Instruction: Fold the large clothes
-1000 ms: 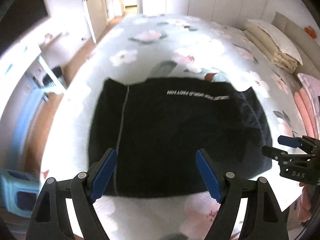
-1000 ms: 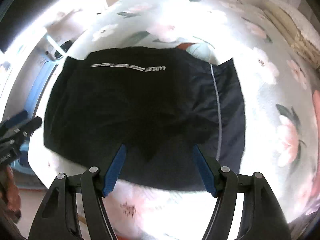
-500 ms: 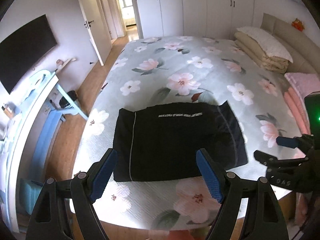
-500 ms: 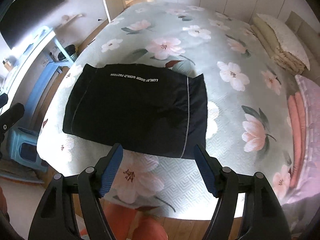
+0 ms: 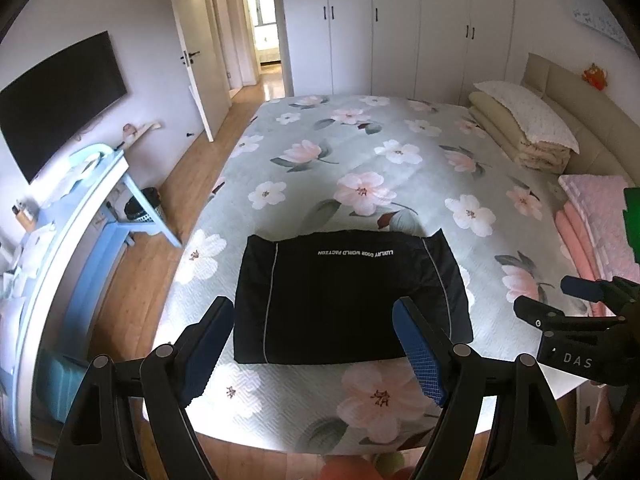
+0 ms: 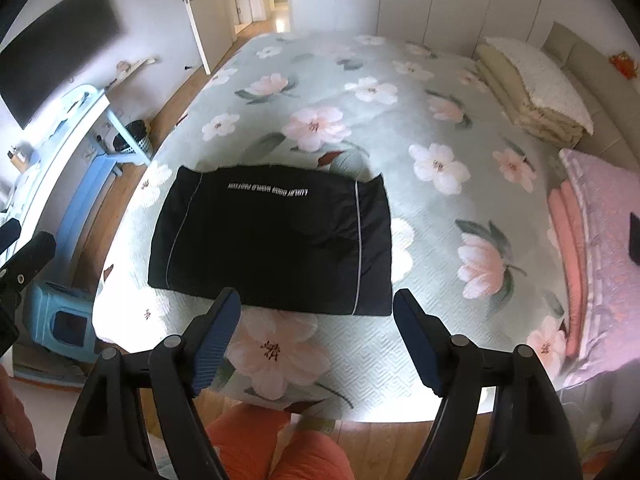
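Bed (image 5: 400,128) takes up most of the room, covered in a pale green quilt with pink flowers. White wardrobe (image 5: 400,20) runs along the far wall, and an open door (image 5: 196,64) leads to a hallway. Wall TV (image 5: 60,96) sits above a light blue desk (image 5: 100,184). Folded beige bedding (image 5: 520,128) is stacked at the headboard, with a pink blanket (image 6: 600,248) at the bed's right edge. Wood floor is visible on the left.

Black garment (image 5: 348,296) lies folded into a flat rectangle near the bed's front edge, white lettering along its far side.

Left gripper (image 5: 316,344) has its jaws spread, nothing between them. Right gripper (image 6: 316,336) likewise; its jaws have just been opening, and they are empty too.

Versus a second ago: both cameras sat low over the garment, which filled each view. Now both are well above it and pulled back, with the whole bed and room in frame. The garment looks unchanged on the quilt.
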